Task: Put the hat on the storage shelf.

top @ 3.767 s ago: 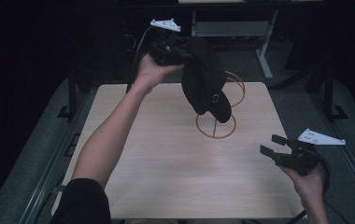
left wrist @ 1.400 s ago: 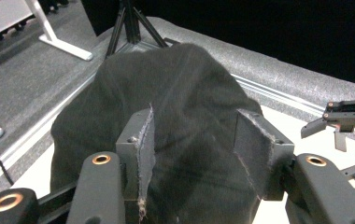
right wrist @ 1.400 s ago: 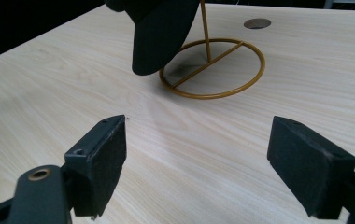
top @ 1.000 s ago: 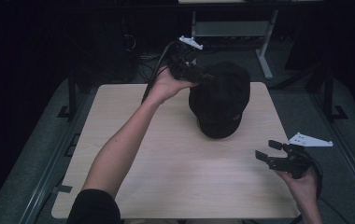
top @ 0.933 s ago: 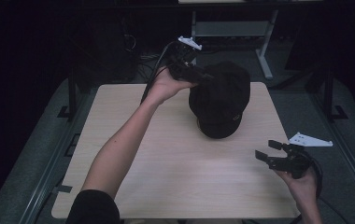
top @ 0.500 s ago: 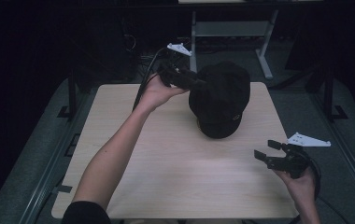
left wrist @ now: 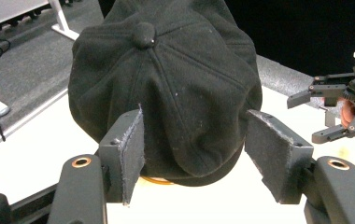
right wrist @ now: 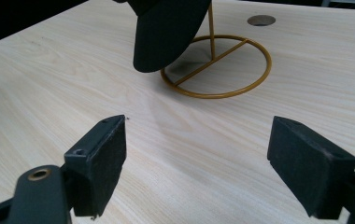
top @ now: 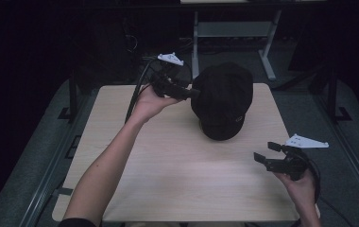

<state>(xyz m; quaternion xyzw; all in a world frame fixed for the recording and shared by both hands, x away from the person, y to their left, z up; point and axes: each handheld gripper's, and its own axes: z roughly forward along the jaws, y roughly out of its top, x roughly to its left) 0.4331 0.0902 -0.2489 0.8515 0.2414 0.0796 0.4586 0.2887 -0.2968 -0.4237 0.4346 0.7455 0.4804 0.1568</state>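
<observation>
Cap: black cap (top: 224, 97) sits on top of a gold wire stand (right wrist: 215, 70) toward the far side of the table (top: 168, 165), brim hanging over the ring base.
Left tongs: left tongs (left wrist: 194, 154) level beside the cap, jaws just been opening, pads off the fabric with the cap's edge between them.
Right tongs: right tongs (top: 266, 153) spread wide over bare wood near the right edge, well apart from the cap, nothing between.
</observation>
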